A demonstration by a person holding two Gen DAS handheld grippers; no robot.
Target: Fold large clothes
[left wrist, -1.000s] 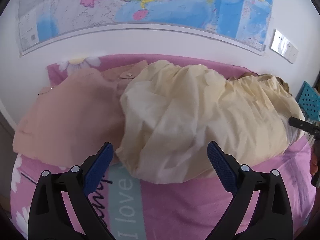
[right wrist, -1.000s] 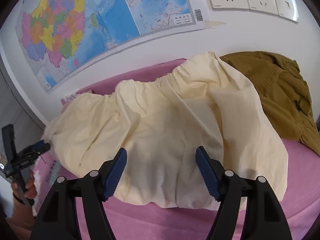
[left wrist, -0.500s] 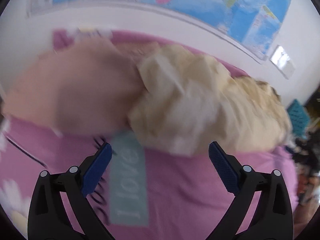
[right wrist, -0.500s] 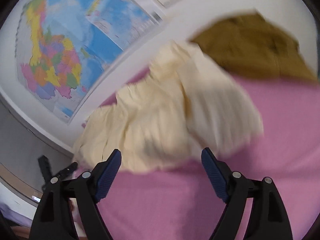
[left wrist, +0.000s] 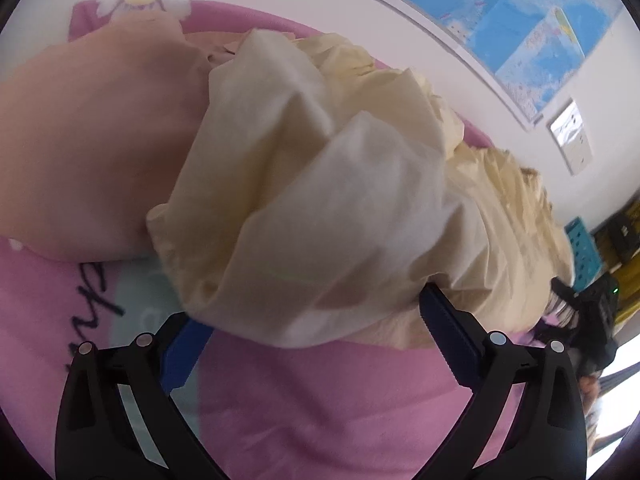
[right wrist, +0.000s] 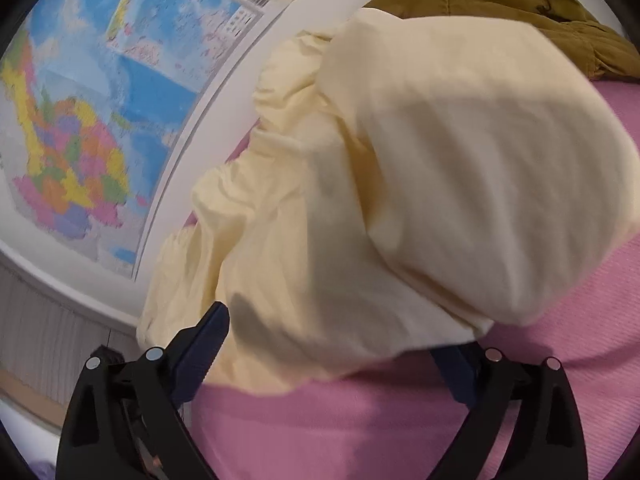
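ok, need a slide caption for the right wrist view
Open right gripper straddling the near edge of a crumpled cream garment on a pink bedspread, olive jacket behind.

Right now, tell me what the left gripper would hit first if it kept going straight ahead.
The left gripper would most likely meet the near hem of the cream garment, already bunched between its open fingers on the pink bedspread; depth is unclear.

Black script lettering on pink bedsheet (left wrist: 340, 412), illegible; wall map (right wrist: 100, 120) print and barcode too blurred.
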